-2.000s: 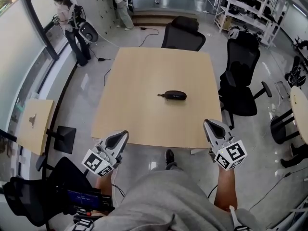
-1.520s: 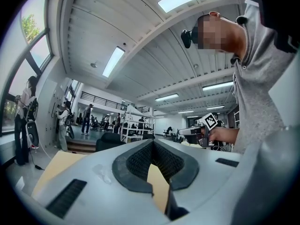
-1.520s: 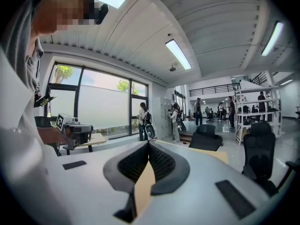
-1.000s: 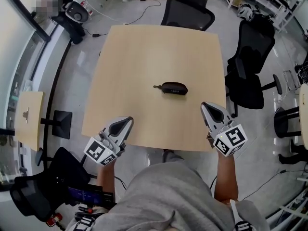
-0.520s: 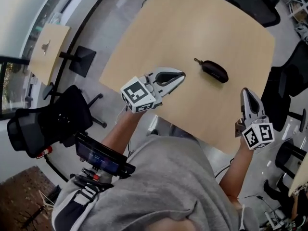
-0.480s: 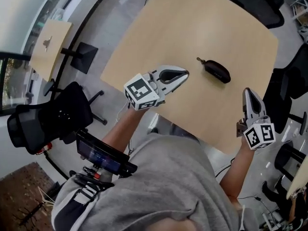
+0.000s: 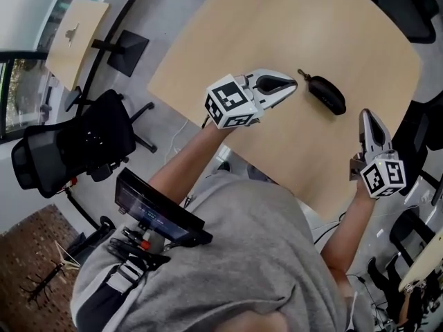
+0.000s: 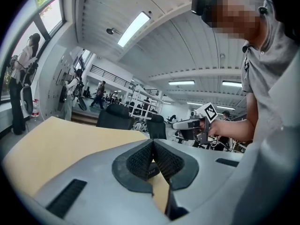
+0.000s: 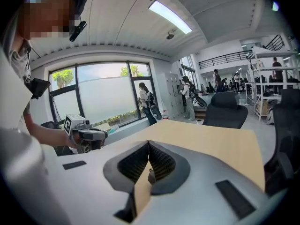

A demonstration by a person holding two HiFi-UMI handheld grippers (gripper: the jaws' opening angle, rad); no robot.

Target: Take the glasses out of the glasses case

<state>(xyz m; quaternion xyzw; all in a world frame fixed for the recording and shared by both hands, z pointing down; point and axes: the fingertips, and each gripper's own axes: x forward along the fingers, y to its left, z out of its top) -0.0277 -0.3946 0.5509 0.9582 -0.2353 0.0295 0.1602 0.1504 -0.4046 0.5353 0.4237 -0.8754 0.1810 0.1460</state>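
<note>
Although both grippers hung a second ago at my edge of the table [image 7: 277, 19], well short of the case [image 7: 327, 94], I have now brought them in on it. My left gripper [image 7: 292, 84] has its jaws pressed together with nothing between the pads. Its tip sits just beside the case's pull end, not touching as far as I can tell. My right gripper [image 7: 365, 115] is likewise closed and empty, near the case's other end and a little to my side of it. So the approach is about done, but the real work has not begun. The case lies closed and untouched on the table, and the glasses are presumably inside it, out of sight. I judge the jaws must open before either can take hold of anything.

In the head view the case lies flat, its long axis running from upper left to lower right. Its small pull tab [image 7: 302, 72] sticks out at the upper-left end, pointing toward the left gripper's tip. The plain rounded end points toward the right gripper.
</note>
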